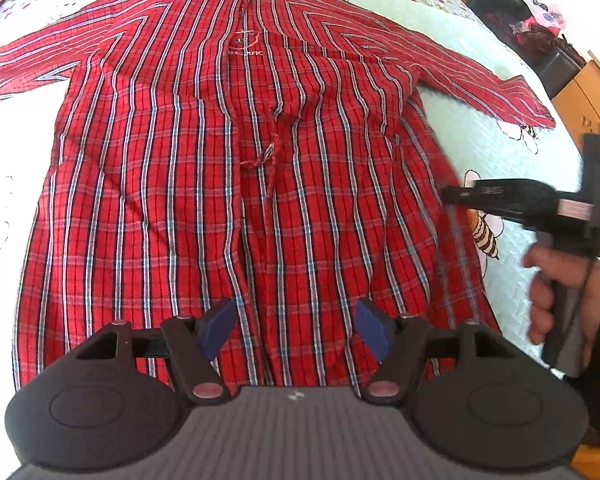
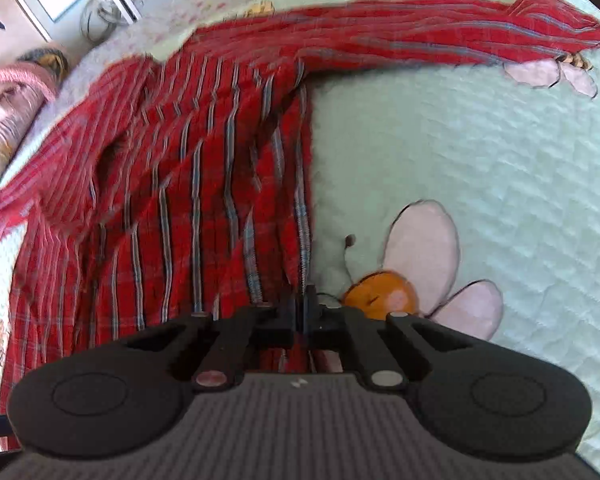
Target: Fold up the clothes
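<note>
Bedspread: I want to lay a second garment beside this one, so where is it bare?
Bare quilt lies between the red plaid shirt side edge, its outstretched sleeve and the bee print. The middle is covered.

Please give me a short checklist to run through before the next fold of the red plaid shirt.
1. Shirt spread flat on the bedspread: ok, both sleeves out.
2. Right gripper shut on the shirt's side edge: ok; cloth shows between its closed fingers.
3. Left gripper ready at the hem: not ok; it is open with nothing between its pads.
4. Far sleeve clear of the fold line: ok.
5. Drawstring lying on the shirt front, not snagged: ok.
6. How many layers the right gripper holds: cannot tell.
</note>
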`<state>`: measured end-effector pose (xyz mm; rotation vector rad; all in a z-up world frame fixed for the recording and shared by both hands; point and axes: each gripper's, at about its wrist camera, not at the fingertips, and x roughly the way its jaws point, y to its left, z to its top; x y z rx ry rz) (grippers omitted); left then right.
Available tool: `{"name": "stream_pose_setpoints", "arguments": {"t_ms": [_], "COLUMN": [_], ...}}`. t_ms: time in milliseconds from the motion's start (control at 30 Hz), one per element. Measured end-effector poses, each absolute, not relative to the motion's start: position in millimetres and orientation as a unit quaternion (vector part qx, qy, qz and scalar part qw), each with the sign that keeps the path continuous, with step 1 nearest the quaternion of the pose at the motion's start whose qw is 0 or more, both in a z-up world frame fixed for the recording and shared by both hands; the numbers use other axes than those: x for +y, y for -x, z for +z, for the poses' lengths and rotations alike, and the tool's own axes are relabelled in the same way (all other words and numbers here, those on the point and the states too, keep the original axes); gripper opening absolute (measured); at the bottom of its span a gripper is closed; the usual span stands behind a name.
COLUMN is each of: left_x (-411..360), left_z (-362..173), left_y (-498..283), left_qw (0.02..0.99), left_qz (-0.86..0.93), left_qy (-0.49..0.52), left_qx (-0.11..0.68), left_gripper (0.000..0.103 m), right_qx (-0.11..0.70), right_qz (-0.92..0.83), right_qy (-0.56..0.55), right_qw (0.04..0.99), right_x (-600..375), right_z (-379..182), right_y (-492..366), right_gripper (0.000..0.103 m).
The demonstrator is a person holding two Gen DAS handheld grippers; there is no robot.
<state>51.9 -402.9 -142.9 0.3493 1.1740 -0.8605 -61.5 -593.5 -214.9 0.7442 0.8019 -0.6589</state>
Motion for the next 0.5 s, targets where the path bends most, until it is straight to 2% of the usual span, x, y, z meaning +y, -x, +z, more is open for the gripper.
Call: {"name": "stream_pose_setpoints", "arguments": {"t_ms": [167, 233, 300, 367, 500], "left_x": [-404.3, -406.0, -407.0, -405.3, -399.0], "left_z": [-143.0, -143.1, -142.5, -141.6, -143.4], "left_y": [-48.6, -48.3, -49.6, -51.1, -52.1], "left_qw": [0.728, 0.727, 0.727, 0.727, 0.725], "left_qz": [-0.397, -0.399, -0.400, -0.400, -0.396], "left_qy": [-0.162, -0.164, -0.166, -0.168, -0.173], "left_qx": [0.535, 0.534, 0.533, 0.532, 0.537], "left_gripper": [0.069, 0.069, 0.069, 0.069, 0.069], "right_qx": [0.306, 0.295, 0.290, 0.285, 0.325], "right_qz": [-0.320, -0.316, -0.308, -0.306, -0.288], "right_qy": [-0.471, -0.472, -0.480, -0.488, -0.476], "right_qw": [0.763, 0.768, 0.769, 0.766, 0.765], "right_x": [-618.2, -613.1, -606.0, -594.5, -557.6], "right_z": [-220.2, -212.0, -207.7, -205.4, -206.6], "right_y": [124.3, 123.1, 123.9, 132.0, 152.0], "right_gripper": [0.003, 0.011, 0.028, 0.038, 0.041]}}
